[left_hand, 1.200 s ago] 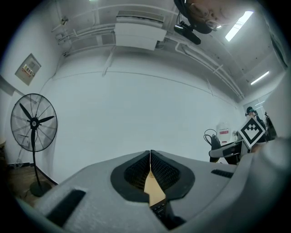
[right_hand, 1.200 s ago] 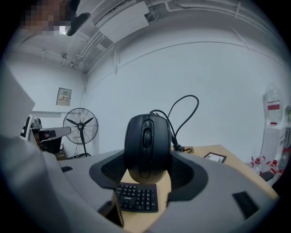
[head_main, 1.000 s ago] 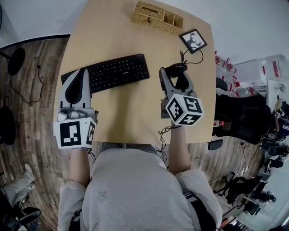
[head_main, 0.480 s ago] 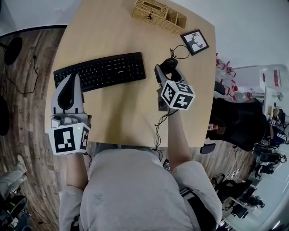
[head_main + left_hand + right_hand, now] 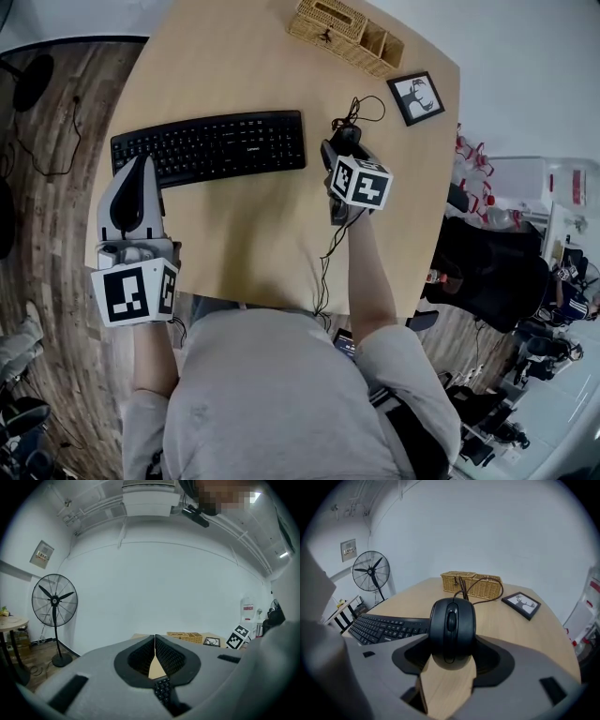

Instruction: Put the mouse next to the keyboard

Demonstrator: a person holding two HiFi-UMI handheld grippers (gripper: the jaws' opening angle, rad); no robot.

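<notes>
A black wired mouse [image 5: 347, 134] lies just off the right end of the black keyboard [image 5: 208, 145] on the wooden table [image 5: 244, 244]. My right gripper [image 5: 343, 152] is shut on the mouse [image 5: 452, 629], its jaws pressed against both of its sides. The mouse's cable [image 5: 362, 106] loops toward the back. The keyboard [image 5: 386, 627] stretches away to the left in the right gripper view. My left gripper [image 5: 141, 164] is shut with nothing in it, held over the keyboard's front left corner. In its own view its jaws [image 5: 154, 649] meet in a line.
A wicker basket [image 5: 347, 33] stands at the table's far edge, a small framed picture [image 5: 421, 97] to its right. A black chair [image 5: 492, 262] sits past the table's right edge. A standing fan [image 5: 54, 601] shows in the left gripper view.
My right gripper and the mouse have shifted left, closer to the keyboard's right end. The left gripper has stayed shut near the keyboard's left end.
</notes>
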